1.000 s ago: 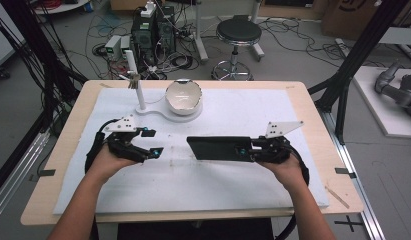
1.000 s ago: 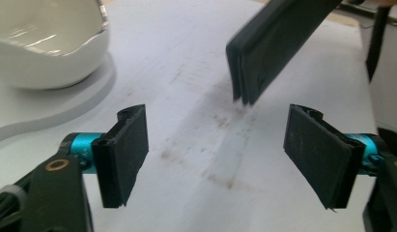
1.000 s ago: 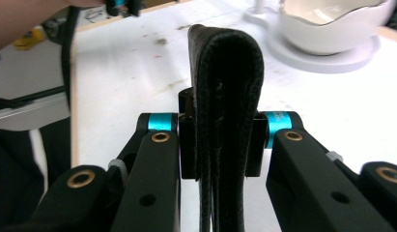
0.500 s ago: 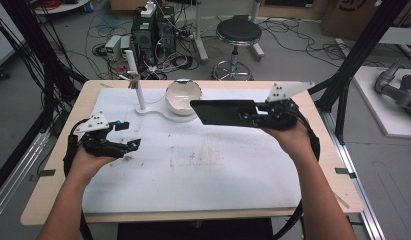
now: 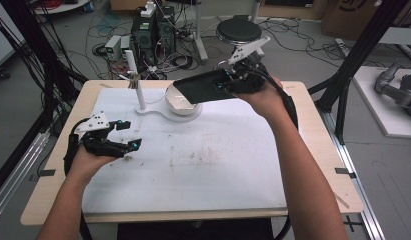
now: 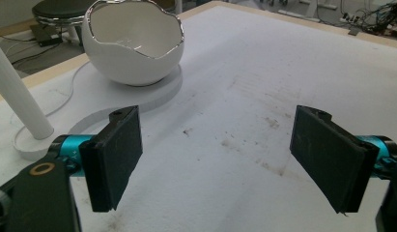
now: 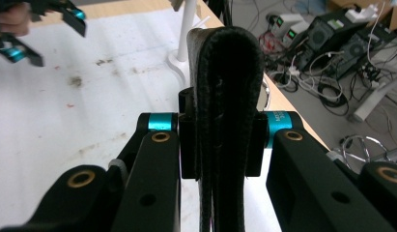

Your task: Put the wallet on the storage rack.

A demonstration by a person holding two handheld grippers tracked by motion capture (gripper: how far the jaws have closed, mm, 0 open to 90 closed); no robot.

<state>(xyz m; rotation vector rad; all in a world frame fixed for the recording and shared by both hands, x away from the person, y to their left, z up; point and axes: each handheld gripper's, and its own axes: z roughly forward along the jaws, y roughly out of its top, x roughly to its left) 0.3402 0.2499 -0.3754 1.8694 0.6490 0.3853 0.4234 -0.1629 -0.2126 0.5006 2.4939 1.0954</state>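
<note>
The right gripper (image 5: 224,84), raised over the far side of the table (image 5: 313,150), pinches a flat black wallet-like pouch (image 5: 200,87) between its jaws; in the right gripper view the folded pouch (image 7: 225,96) stands edge-on, squeezed from both sides. The pouch's free end hangs above the white egg-shaped bowl (image 5: 179,100), which sits on a white stand (image 5: 143,107) with an upright post. The left gripper (image 5: 129,135) rests low at the left of the stained white mat (image 5: 218,170), jaws spread wide with nothing between them.

left hand-held gripper (image 5: 126,135) spread, right hand-held gripper (image 5: 224,84) clamped
</note>
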